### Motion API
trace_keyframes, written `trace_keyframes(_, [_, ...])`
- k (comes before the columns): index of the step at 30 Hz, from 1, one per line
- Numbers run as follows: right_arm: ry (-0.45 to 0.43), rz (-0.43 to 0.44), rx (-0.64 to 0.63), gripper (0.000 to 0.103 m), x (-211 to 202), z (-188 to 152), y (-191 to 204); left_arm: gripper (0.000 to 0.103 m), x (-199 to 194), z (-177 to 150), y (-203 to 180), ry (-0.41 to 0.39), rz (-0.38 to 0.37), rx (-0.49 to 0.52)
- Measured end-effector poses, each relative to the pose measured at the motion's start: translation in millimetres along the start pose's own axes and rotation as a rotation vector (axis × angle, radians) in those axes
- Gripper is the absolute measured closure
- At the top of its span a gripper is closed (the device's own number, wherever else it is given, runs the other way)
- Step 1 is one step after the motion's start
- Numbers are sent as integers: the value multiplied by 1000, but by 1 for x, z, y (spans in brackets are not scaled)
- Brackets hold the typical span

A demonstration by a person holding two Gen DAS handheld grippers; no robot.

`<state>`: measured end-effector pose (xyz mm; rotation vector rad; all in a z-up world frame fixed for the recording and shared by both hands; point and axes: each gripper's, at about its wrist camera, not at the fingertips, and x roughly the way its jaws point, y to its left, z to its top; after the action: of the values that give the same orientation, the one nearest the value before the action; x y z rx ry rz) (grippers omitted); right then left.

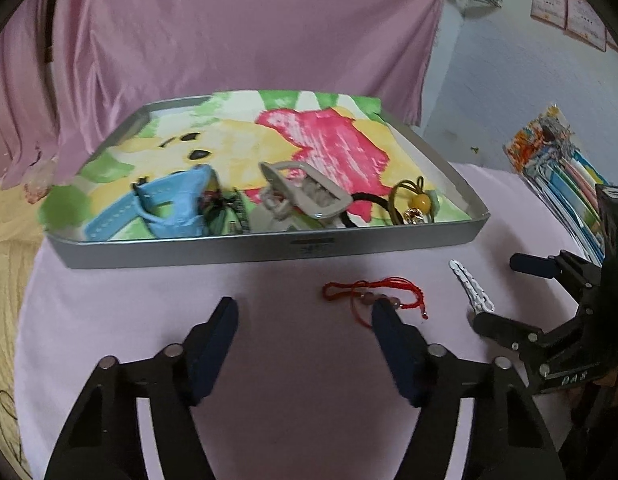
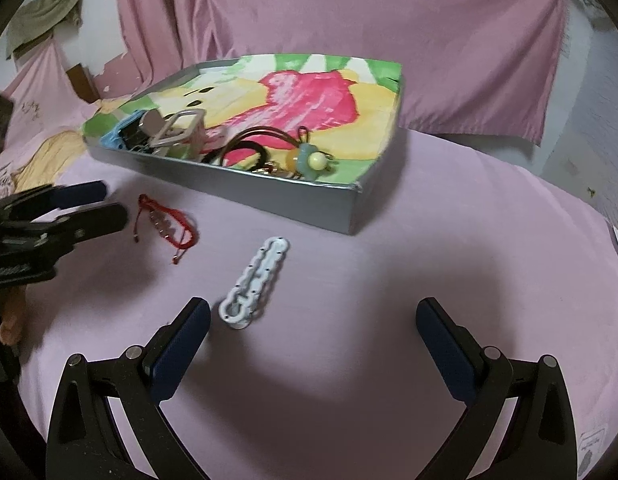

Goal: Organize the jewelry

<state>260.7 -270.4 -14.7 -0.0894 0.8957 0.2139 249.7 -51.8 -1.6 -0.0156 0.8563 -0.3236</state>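
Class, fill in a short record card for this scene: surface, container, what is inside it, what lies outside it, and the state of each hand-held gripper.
surface: pink cloth
container: grey tray with a cartoon-print liner
inside tray: blue strap, beige hair clip, hair ties
outside tray: red cord bracelet, white hair clip, both on the cloth
left hand-held gripper: open, empty
right hand-held gripper: open, empty

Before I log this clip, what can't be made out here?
- Red string bracelet: left wrist view, one end hidden behind a finger of the left gripper.
- Dark tangle in the tray: too blurred to identify.
- Wall papers: print too small.
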Motion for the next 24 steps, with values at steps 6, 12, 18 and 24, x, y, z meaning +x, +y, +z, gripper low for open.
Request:
trace_keyframes(6, [-7,20,-36,17,0,3,6,52,12,8,-4,21,-71,6])
trace_keyframes(12, [-11,21,-29,21,-1,2,4,58,18,11,-7,28,-94,19])
trace_keyframes(18, [-18,28,-39,28,-3,1,6,67,20,14,-6,29,-90,22])
trace_keyframes(24, [-22,38,-37,31,-4,1,5,75,20,13,-10,35,-105,44])
